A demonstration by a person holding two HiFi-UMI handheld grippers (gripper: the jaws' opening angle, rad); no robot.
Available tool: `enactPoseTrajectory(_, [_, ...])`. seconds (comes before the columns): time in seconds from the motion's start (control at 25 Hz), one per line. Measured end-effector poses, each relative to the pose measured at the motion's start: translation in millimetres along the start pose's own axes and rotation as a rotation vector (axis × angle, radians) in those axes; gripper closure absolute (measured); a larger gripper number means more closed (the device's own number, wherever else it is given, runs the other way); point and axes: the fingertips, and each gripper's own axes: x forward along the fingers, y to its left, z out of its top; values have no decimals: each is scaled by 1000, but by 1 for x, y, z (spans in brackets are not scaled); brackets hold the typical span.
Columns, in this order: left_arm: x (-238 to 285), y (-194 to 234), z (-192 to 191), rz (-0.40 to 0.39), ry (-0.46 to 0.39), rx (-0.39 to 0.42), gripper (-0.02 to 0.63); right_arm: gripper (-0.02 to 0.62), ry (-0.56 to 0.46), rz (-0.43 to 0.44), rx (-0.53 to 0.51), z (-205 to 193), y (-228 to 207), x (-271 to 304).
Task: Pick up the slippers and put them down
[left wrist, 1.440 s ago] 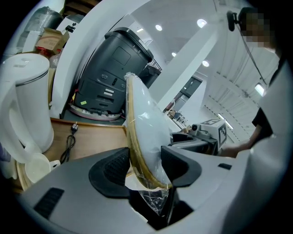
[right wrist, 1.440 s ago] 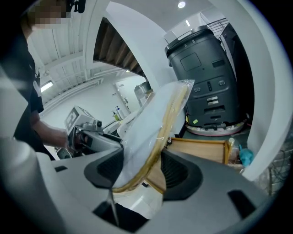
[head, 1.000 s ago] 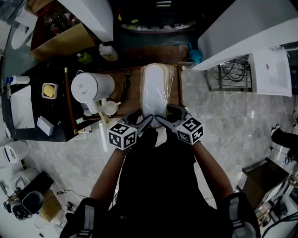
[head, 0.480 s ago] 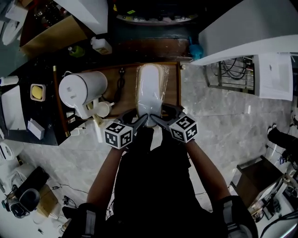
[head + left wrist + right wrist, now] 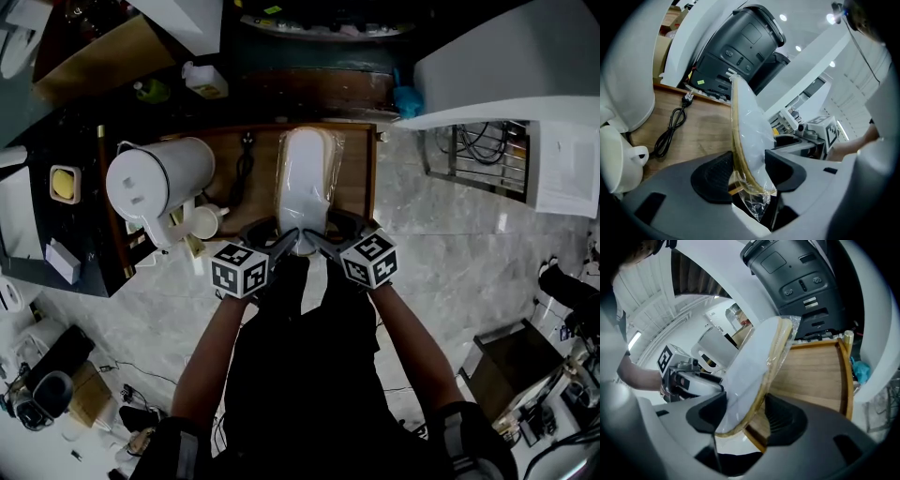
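A pair of white slippers (image 5: 305, 183) with tan soles, sealed in clear plastic, stretches away from me over a wooden tray (image 5: 358, 178). My left gripper (image 5: 281, 242) and right gripper (image 5: 324, 242) both clamp its near end, one from each side. In the left gripper view the pads press the slippers (image 5: 749, 126) edge-on, and loose plastic hangs below the left gripper (image 5: 747, 173). The right gripper view shows the slippers (image 5: 750, 366) wedged between the pads of the right gripper (image 5: 745, 416). I cannot tell whether the far end touches the wood.
A white jug (image 5: 155, 183) and a small white cup (image 5: 202, 222) stand left of the tray. A black cable (image 5: 246, 159) lies on the wood beside the slippers. A dark appliance (image 5: 736, 47) stands behind the tray. The floor around it is grey marble.
Both grippers have come down together with the slippers toward the wooden tray. Their hold on the near end looks the same.
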Motion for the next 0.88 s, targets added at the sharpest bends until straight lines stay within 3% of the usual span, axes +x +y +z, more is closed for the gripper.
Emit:
enactPoseTrajectory(0.64, [28,23,-12,23,38,-11,387,336,45,-30,23,-18,-28,22])
enactPoseTrajectory(0.88, [37,32,-18,65,82,17,387,336,65,-67,-7,-23,-34,28])
